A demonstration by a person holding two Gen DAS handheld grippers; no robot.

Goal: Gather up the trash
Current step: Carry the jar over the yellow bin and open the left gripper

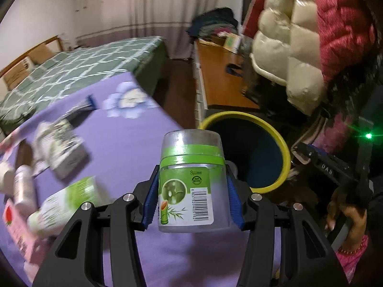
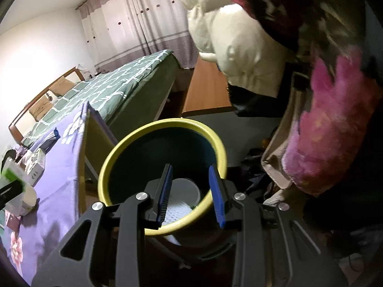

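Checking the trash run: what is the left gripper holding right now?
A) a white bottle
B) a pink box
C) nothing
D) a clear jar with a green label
D: in the left wrist view the left gripper has its blue pads pressed on both sides of the clear jar with the green label.

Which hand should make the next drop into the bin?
Left. The left tongs are shut on the green-labelled jar, with the yellow-rimmed bin just beyond it. The right tongs hang over the bin but are open with nothing between them.
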